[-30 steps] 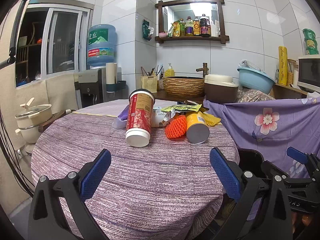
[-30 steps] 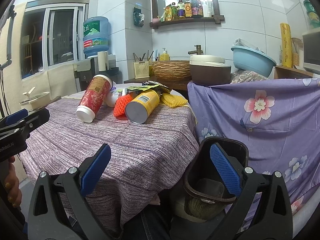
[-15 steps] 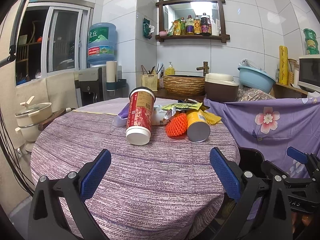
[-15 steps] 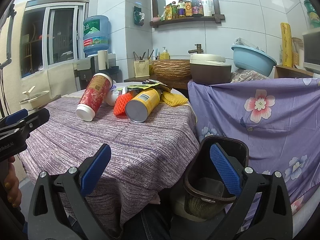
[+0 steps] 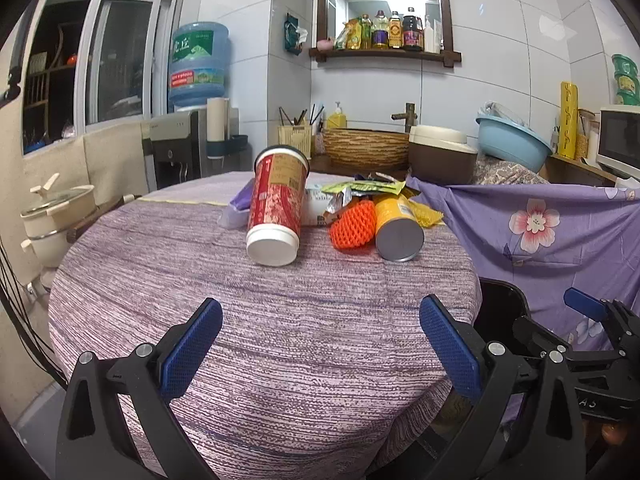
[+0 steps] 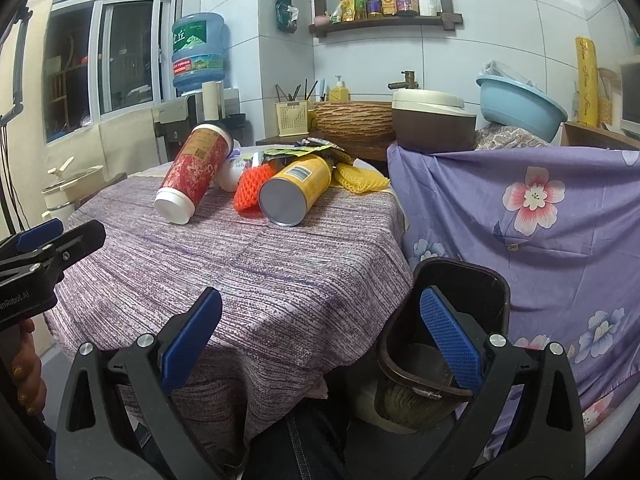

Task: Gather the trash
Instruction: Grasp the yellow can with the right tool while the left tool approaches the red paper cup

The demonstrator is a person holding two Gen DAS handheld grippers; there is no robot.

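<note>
Trash lies in a heap on the round table (image 5: 280, 320): a red paper cup (image 5: 276, 204) tipped over, a yellow can (image 5: 396, 224) on its side, an orange foam net (image 5: 354, 226), a yellow net (image 6: 358, 176) and wrappers (image 5: 364, 188). The cup (image 6: 194, 168) and the can (image 6: 296, 192) also show in the right wrist view. A dark trash bin (image 6: 452, 320) stands on the floor by the table's right edge. My left gripper (image 5: 320, 340) is open and empty over the near tabletop. My right gripper (image 6: 320, 336) is open and empty, above the table edge and the bin.
A purple flowered cloth (image 6: 540, 208) covers furniture to the right. A counter behind holds a woven basket (image 5: 366, 146), a brown cooker (image 5: 440, 156) and a blue basin (image 5: 512, 144). A water dispenser (image 5: 180, 148) and stacked pots (image 5: 56, 216) stand at the left.
Both views have shifted slightly; the trash heap sits a little lower and nearer in them. Both grippers stay open and empty.
</note>
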